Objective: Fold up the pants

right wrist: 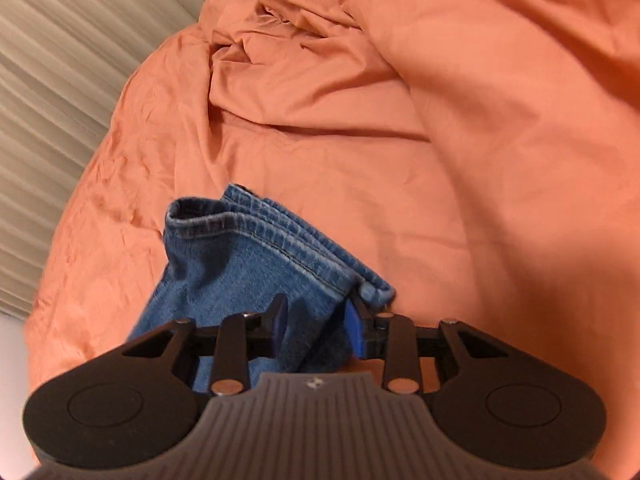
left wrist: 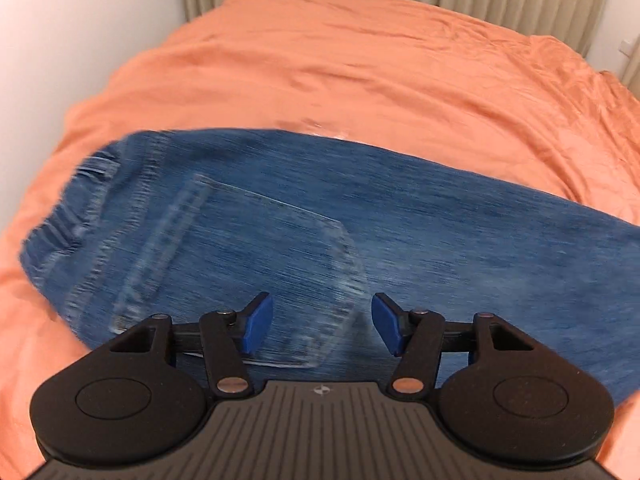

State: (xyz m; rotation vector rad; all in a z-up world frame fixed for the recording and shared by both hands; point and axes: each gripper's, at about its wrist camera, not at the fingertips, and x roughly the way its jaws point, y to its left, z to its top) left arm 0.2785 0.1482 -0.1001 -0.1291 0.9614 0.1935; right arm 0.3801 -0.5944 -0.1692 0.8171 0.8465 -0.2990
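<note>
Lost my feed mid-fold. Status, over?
Left tongs open over the jeans, gripping nothing. Right tongs shut on the leg cuffs. Orange bedding clear, nothing in the way.

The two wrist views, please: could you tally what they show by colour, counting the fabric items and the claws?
Blue: 1, the jeans, lying on the bed.
Orange: 1, the bedcover, under the jeans.
Beige: 1, the curtain, behind the bed.
Black with blue pads: 2, the left claw, open above the back pocket, and the right claw, shut on the jeans' hem end.
Total: 5
</note>
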